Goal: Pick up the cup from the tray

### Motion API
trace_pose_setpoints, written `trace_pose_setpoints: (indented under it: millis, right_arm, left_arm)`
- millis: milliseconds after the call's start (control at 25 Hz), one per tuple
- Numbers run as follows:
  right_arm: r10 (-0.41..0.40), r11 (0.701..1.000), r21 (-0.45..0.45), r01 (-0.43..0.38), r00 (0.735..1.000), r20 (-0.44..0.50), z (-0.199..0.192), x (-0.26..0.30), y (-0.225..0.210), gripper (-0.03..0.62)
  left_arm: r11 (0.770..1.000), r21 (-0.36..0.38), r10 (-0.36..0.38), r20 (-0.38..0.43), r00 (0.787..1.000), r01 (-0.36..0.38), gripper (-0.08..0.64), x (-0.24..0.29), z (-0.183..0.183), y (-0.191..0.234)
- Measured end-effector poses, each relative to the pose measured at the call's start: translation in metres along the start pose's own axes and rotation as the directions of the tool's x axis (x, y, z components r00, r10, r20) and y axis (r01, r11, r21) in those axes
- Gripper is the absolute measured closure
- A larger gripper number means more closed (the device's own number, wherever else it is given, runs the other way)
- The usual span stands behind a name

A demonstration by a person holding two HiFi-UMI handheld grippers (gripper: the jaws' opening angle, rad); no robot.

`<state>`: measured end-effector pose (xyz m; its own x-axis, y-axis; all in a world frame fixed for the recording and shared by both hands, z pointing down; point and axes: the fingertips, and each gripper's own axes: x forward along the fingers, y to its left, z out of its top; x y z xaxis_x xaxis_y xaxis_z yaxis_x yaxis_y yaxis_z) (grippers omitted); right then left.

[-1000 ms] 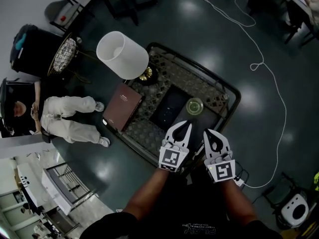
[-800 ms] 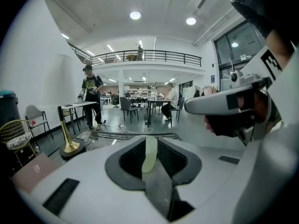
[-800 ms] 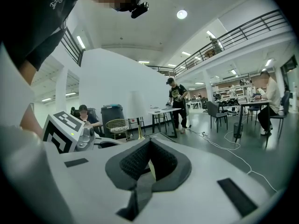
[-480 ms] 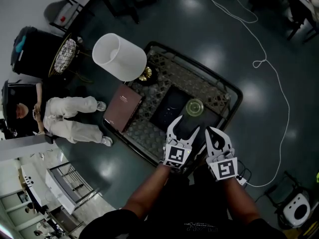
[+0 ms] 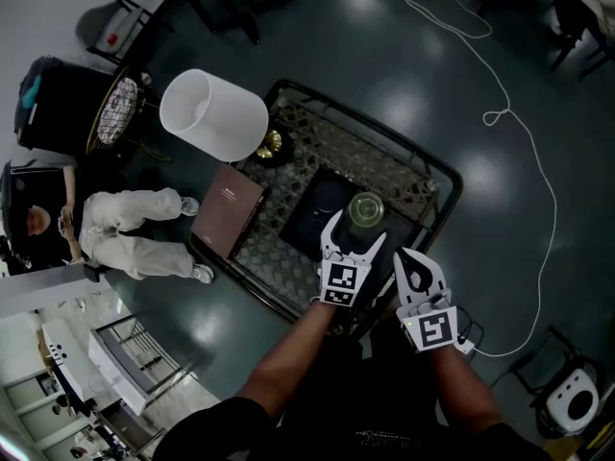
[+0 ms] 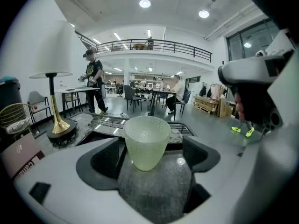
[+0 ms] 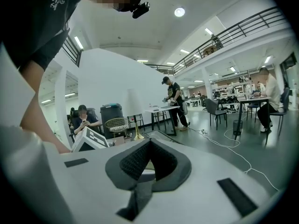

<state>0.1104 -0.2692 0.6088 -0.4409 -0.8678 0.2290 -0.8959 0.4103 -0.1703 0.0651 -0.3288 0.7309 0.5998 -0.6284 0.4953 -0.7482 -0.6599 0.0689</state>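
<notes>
A pale green dimpled glass cup [image 5: 366, 207] stands upright on a black tray [image 5: 312, 205] on the low table. My left gripper [image 5: 355, 233] reaches up to it from the near side. In the left gripper view the cup [image 6: 145, 141] stands between the two dark pads [image 6: 103, 161], with a gap on each side. These jaws have just been opening and stand open around the cup. My right gripper [image 5: 411, 262] hangs to the right, near the table's front rim. Seen from the right gripper view, the right gripper [image 7: 148, 143] is shut, with nothing in it.
The table [image 5: 389, 147] has a patterned top and a raised dark rim. A lamp with a white shade [image 5: 213, 113] and gold base [image 5: 266, 144] stands at its far left, with a brown book [image 5: 228, 209] beside it. A seated person [image 5: 125, 229] is left; a cable [image 5: 500, 113] crosses the floor.
The left gripper moved forward and down to the cup and its jaws spread from shut to wide open around it. The right gripper stayed about where it was, still shut.
</notes>
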Motion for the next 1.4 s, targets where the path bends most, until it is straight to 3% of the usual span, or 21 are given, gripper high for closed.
trace_pose_setpoints:
  millis: [440, 1400]
  right_arm:
    - [0.007, 1.0, 0.005, -0.007, 1.0, 0.014, 0.0, 0.0, 0.0, 0.594]
    - [0.007, 0.999, 0.032, -0.006, 1.0, -0.005, -0.012, -0.019, -0.002, 0.594]
  left_arm:
    - [1.0, 0.02, 0.02, -0.029, 0.999, -0.019, 0.147, 0.038, 0.006, 0.001]
    - [0.998, 0.024, 0.051, -0.023, 0.998, -0.05, 0.163, 0.053, 0.0, 0.006]
